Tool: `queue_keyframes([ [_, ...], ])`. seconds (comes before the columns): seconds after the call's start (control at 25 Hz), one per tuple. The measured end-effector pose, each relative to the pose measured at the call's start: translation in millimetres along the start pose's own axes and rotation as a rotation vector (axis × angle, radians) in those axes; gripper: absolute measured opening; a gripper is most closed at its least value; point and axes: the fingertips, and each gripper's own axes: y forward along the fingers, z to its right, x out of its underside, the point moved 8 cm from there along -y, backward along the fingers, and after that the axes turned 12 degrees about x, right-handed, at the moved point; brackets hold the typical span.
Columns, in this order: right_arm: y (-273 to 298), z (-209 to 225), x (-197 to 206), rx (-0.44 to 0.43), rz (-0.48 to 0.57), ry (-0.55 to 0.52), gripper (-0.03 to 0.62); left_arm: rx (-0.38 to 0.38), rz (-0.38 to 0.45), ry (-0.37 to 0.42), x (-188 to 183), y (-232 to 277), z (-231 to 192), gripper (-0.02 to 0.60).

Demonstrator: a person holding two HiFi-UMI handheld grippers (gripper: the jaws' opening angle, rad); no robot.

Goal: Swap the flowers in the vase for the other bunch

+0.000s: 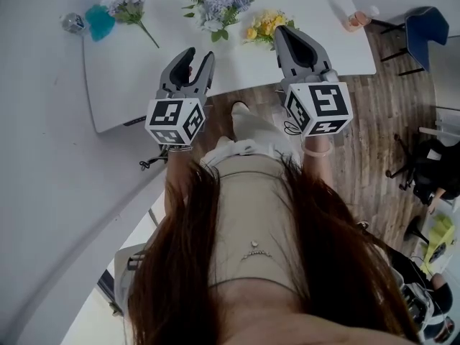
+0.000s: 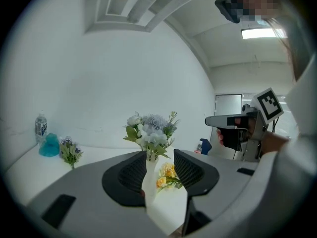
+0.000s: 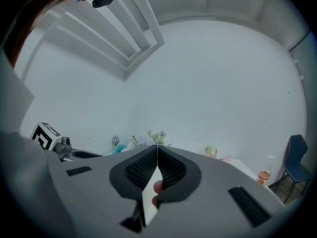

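Observation:
A white vase [image 2: 150, 158] holding pale blue and white flowers [image 1: 215, 4] stands on the white table [image 1: 180, 77]. A yellow bunch [image 1: 264, 26] lies to its right, and a small purple bunch [image 1: 129, 9] lies to its left. My left gripper [image 1: 199, 54] hovers over the table's near edge with its jaws apart and nothing between them. In the left gripper view the gripper [image 2: 159, 155] lines up with the vase and the yellow bunch [image 2: 167, 175] farther off. My right gripper [image 1: 289, 33] is shut and empty, its tip just short of the yellow bunch.
A teal object [image 1: 99, 21] and a small bottle [image 1: 72, 22] sit at the table's far left. A pink bottle [image 1: 356, 19] stands at its right end, with a blue chair [image 1: 424, 24] beyond. A green jar [image 3: 211, 151] shows in the right gripper view.

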Motion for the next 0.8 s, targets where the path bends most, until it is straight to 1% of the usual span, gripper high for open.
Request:
queue_keyframes([
  [0.24, 13.2, 7.9, 3.0, -0.008, -0.007, -0.008, 0.028, -0.003, -0.014, -0.001, 7.7, 14.8, -6.3, 0.187],
  [0.56, 30.7, 15.1, 5.5, -0.017, -0.018, -0.018, 0.028, -0.003, -0.053, 0.012, 19.3, 35.6, -16.1, 0.248],
  [0.8, 38.7, 19.8, 8.9, -0.016, -0.024, -0.028, 0.028, -0.003, -0.061, 0.011, 25.5, 47.5, -23.0, 0.267],
])
